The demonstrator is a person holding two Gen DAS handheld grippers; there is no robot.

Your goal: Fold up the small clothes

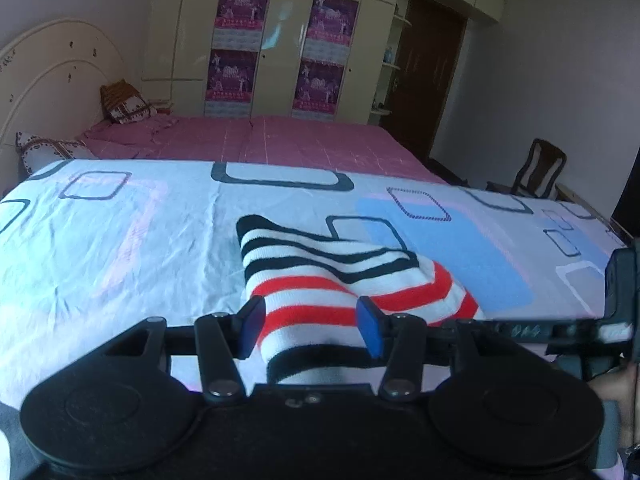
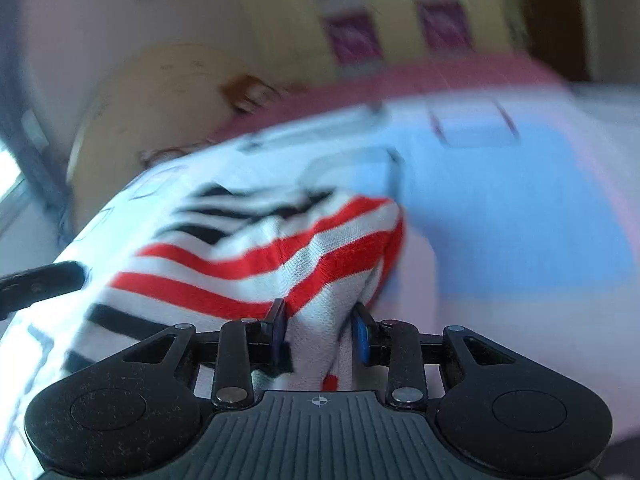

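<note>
Both jaws pinch the striped garment (image 1: pixel 320 276): left gripper (image 1: pixel 312 326) at its near hem, right gripper (image 2: pixel 320 330) on a bunched edge. Lifted off the bed (image 1: pixel 120 232); fold barely begun.

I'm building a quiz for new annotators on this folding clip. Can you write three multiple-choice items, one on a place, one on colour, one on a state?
1. Where does the striped garment lie?
A. on the patterned sheet
B. on the wooden chair
C. on the floor

2. Which stripe colours does it bear on white?
A. green and yellow
B. red and black
C. blue only

3. How is the right tool?
A. open, clear of cloth
B. out of view
C. closed on a bunch of the garment

Answers:
1 A, the sheet spreads under it.
2 B, both colours show in both views.
3 C, cloth is pinched between its pads.
</note>
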